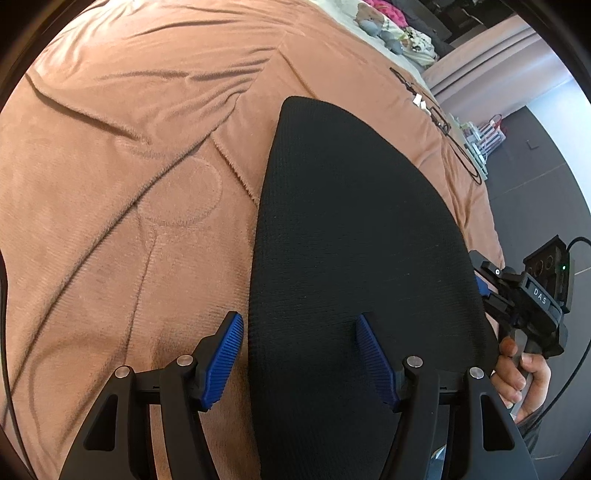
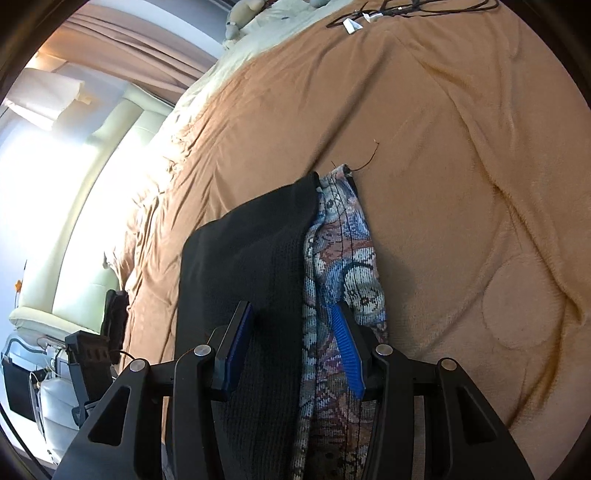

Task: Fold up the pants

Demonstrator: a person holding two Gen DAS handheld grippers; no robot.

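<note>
The left gripper (image 1: 299,358) is close to us. Its blue pads stand wide apart, one beside the edge of the pants (image 1: 354,229) and one over the black cloth. I cannot tell if they pinch anything. The right gripper (image 2: 291,347) has black and flowery cloth bunched between its pads, and it looks like it is holding that bunch.

The pants lie flat in a long strip on the brown blanket (image 1: 122,147), which covers a bed. They look soft, light and floppy, so they will bend and droop where nothing holds them. I think the best spots to grab are the corners at one end, one for each gripper. Far back, a thin black cable (image 2: 406,7) rests on the blanket.
</note>
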